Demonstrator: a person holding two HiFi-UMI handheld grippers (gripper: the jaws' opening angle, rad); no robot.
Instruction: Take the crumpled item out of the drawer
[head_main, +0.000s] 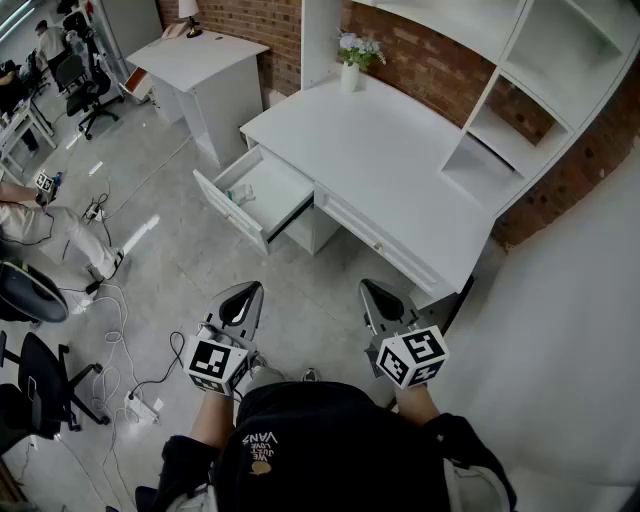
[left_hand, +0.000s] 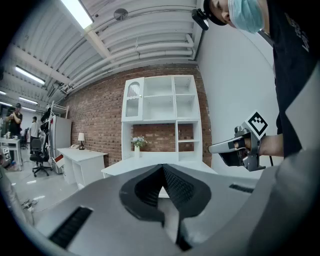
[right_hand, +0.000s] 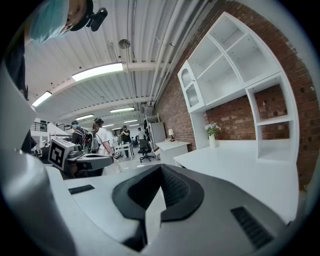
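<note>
The jaws of the left gripper (left_hand: 161, 171) are seen closed together, pad against pad, with nothing held between them. The jaws of the right gripper (right_hand: 159, 172) are likewise seen pressed together and empty. Both grippers are held side by side in front of the person, well apart from the furniture, and nothing is touched by either. Ahead of them a white desk (head_main: 385, 165) is set against a brick wall (head_main: 425, 60), and a bare stretch of grey floor (head_main: 300, 300) is left between the grippers and the desk. At the desk's left end a drawer (head_main: 262, 203) is found pulled out and open. A small pale thing, taken to be the crumpled item (head_main: 243, 196), is seen lying inside the drawer near its left side; its shape is too small to be made out. A white vase with flowers (head_main: 351, 62) is placed at the far corner of the desktop. A white shelf unit (head_main: 540, 80) is mounted on the desk's right part. A second white desk (head_main: 200, 62) bearing a lamp (head_main: 188, 14) is set further off on the left. Office chairs (head_main: 85, 85), cables and a power strip (head_main: 140, 407) are spread over the floor on the left side.
</note>
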